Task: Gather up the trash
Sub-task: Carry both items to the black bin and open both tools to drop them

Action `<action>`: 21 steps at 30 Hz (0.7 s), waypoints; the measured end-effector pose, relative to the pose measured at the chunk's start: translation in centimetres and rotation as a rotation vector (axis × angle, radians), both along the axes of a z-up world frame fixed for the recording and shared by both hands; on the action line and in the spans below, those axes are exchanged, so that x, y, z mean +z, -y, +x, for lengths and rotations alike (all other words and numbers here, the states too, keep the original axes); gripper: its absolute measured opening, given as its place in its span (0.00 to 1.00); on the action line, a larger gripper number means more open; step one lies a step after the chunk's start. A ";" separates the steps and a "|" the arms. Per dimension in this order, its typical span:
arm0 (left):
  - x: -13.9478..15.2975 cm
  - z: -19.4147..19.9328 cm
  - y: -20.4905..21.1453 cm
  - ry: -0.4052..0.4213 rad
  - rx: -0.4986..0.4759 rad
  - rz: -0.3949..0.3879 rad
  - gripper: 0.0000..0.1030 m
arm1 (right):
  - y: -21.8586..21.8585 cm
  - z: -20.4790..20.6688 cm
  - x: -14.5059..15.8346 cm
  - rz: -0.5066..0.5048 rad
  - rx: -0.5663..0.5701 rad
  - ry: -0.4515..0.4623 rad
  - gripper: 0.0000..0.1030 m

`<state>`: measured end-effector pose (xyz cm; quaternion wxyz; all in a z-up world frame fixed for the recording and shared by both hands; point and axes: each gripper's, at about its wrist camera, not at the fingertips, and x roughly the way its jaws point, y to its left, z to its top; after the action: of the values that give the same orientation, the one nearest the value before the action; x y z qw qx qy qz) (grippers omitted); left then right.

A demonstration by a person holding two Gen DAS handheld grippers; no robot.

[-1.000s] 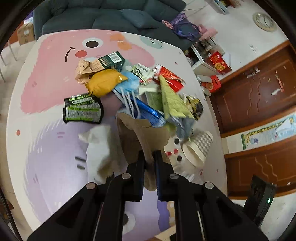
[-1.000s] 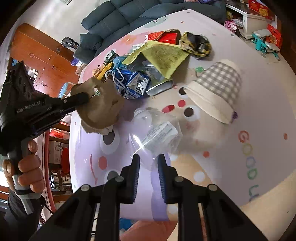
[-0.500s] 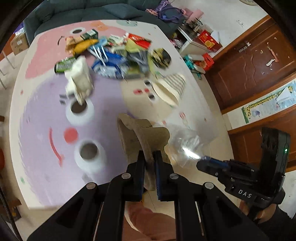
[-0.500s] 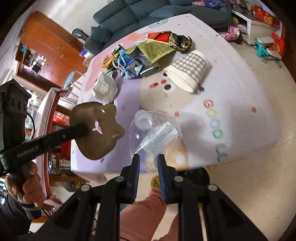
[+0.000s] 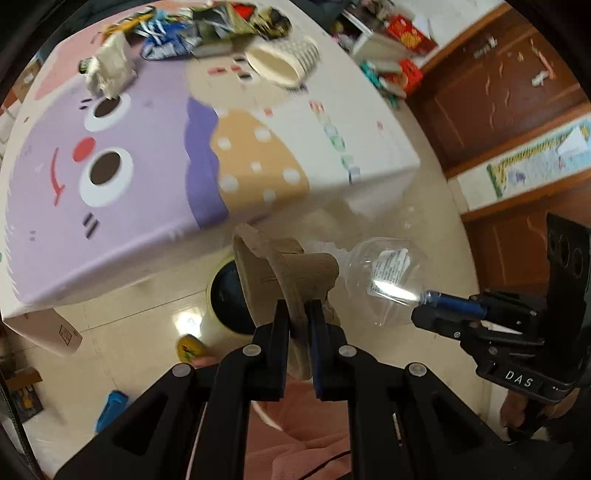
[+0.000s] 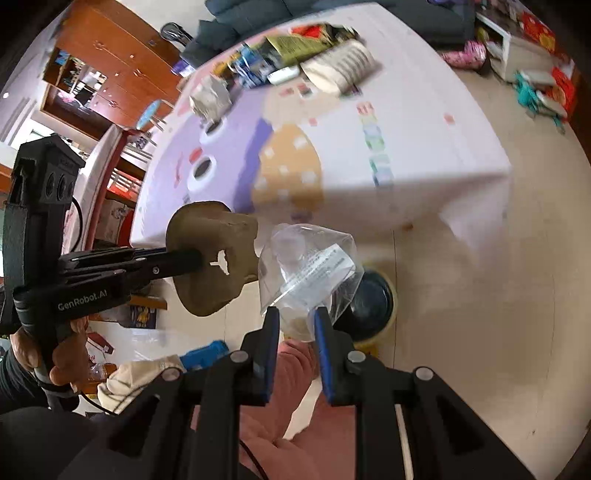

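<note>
Brown cardboard, a torn cup-sleeve shape (image 5: 291, 269), sits clamped between the closed fingers of the left gripper (image 5: 299, 325), held in the air past the table's near edge. Beside it the right gripper (image 6: 295, 325) pinches a crumpled clear plastic bag (image 6: 310, 266) with a white printed label; its blue-padded fingers look a little apart, with the bag's lower corner caught between them. Both pieces hang above a round bin (image 6: 373, 302) with a pale rim and a dark inside; what lies in it cannot be told. A small yellow object (image 5: 189, 347) lies on the floor by the bin.

The table (image 5: 258, 155) wears a cartoon cloth in lilac, tan and white. At its far end remain a heap of wrappers (image 5: 207, 22), a crumpled white tissue (image 5: 109, 70) and a checked paper cup (image 5: 284, 61) on its side, opening toward the camera. The floor is pale glossy tile (image 6: 480, 314); brown wooden cabinets (image 5: 495, 85) line the wall, and a dark sofa (image 6: 258, 11) stands beyond the table.

Half a second ago both grippers hung over the table's near edge; now they have moved off it, over the bin, grips unchanged.
</note>
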<state>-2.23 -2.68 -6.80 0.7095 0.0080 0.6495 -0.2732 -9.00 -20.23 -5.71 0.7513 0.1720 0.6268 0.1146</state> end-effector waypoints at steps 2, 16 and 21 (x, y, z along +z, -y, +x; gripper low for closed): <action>-0.8 -0.8 0.5 -0.004 -0.019 0.013 0.08 | 0.1 -1.0 -1.7 -0.010 -0.006 -0.036 0.19; -15.6 -0.2 1.5 -0.033 -0.060 0.031 0.08 | -2.4 -1.5 -18.6 -0.080 -0.124 -0.202 0.19; -22.6 0.3 1.6 -0.006 -0.078 0.061 0.13 | -3.2 -0.9 -26.0 -0.067 -0.158 -0.248 0.14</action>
<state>-1.90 -4.29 -29.43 0.6959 0.0542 0.6587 -0.2809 -9.94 -16.99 -31.74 0.6801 0.2083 0.7028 0.0119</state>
